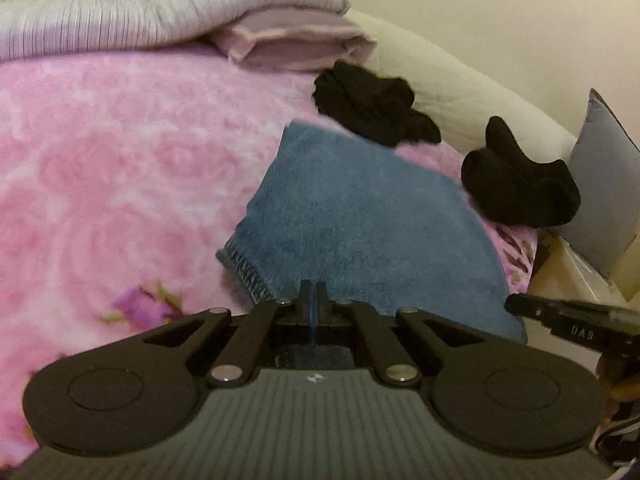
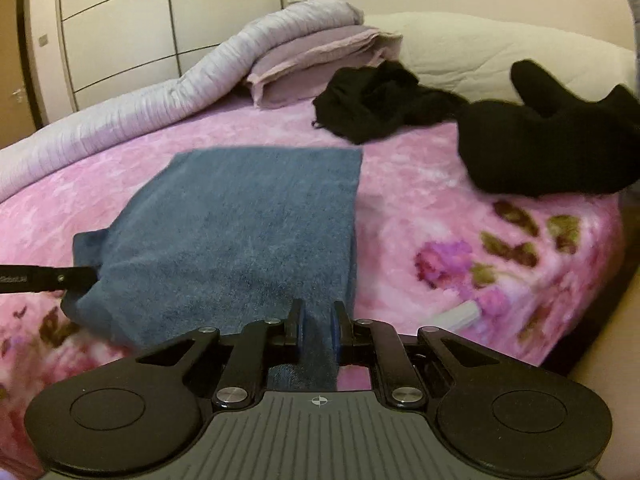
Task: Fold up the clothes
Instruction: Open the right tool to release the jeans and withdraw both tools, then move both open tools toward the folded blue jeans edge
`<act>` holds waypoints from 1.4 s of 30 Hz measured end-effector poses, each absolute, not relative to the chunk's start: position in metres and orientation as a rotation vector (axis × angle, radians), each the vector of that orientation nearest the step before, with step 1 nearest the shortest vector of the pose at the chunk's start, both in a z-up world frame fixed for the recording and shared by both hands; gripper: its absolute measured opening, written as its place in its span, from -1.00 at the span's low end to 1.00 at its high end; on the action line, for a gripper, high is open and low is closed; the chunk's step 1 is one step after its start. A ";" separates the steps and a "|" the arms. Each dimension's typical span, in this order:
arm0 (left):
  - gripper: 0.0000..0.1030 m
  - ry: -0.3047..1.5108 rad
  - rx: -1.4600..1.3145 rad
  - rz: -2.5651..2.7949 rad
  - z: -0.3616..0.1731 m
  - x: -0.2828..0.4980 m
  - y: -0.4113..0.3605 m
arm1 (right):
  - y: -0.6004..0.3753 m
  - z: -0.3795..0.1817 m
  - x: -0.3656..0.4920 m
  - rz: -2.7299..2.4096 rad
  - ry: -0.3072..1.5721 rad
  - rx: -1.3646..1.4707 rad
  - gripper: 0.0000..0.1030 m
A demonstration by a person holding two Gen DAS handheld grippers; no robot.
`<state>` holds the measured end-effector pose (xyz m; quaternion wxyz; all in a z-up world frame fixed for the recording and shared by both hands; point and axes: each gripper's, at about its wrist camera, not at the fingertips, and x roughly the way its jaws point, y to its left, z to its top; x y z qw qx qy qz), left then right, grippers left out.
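The blue towel [image 2: 248, 216] is nubby terry cloth on a plush, fleecy pink blanket [image 2: 420, 200]. The black garments [image 2: 552, 148] look like matt knit, though blurred. Both grippers' bodies are matt black plastic with shiny metal rivets.

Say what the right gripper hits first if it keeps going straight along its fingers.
The right gripper already has the blue towel between its fingers. Straight ahead is more towel, then probably bare pink blanket before the black garment; depth is unclear.

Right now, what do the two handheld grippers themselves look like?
Both look identical: the left gripper and right gripper have matte black linkage arms with silver pivot pins, round black side discs, a ribbed grey body bearing a small crosshair mark, and blue pads inside the fingertips.
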<state>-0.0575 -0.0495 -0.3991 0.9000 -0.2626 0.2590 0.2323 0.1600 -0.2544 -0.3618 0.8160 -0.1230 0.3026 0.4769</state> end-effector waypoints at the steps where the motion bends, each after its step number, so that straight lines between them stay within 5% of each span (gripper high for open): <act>1: -1.00 0.542 -0.542 0.487 -0.398 -0.057 -0.051 | -0.255 -0.357 0.158 1.019 0.614 -0.249 -0.79; 32: -0.91 0.719 -0.426 0.633 -0.374 -0.043 -0.089 | -0.231 -0.368 0.115 0.911 0.650 -0.364 -0.71; 35: -0.53 0.735 -0.409 0.681 -0.363 -0.053 -0.102 | -0.256 -0.355 0.113 0.895 0.752 -0.225 -0.55; 38: -0.53 0.746 -0.402 0.700 -0.356 -0.065 -0.117 | -0.276 -0.351 0.106 0.850 0.791 -0.180 -0.20; 42: -0.49 0.760 -0.398 0.705 -0.350 -0.082 -0.134 | -0.295 -0.349 0.090 0.812 0.805 -0.197 -0.12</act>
